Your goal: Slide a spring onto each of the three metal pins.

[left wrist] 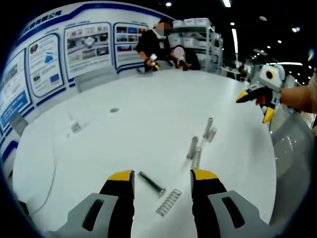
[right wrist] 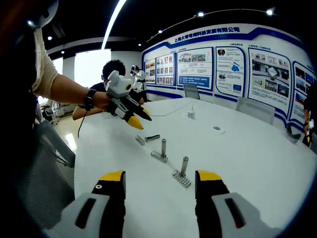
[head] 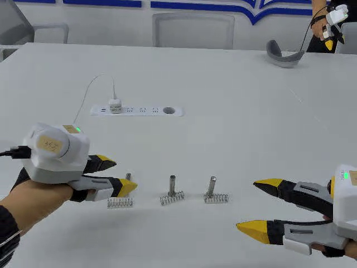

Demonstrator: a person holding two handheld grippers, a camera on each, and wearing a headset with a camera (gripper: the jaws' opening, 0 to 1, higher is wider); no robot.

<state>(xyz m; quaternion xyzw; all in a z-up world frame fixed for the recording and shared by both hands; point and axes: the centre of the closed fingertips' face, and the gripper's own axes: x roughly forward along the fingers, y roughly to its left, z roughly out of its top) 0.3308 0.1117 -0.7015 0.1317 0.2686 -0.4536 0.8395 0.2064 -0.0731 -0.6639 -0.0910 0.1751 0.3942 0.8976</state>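
Three short, smooth metal pins are being shown in a row parallel to the near edge of the white table. The middle pin and right pin are being seen upright, long axes vertical. The left pin is being seen on its side in the left gripper view, just ahead of that gripper's tips. A fine-coiled wire spring is being shown lying at each pin's foot: left spring, middle spring, right spring, each axis running along the near edge. The left gripper is being held beside the left pin, its yellow-tipped jaws apart and empty. The right gripper is being held toward the near right corner, jaws likewise apart and empty.
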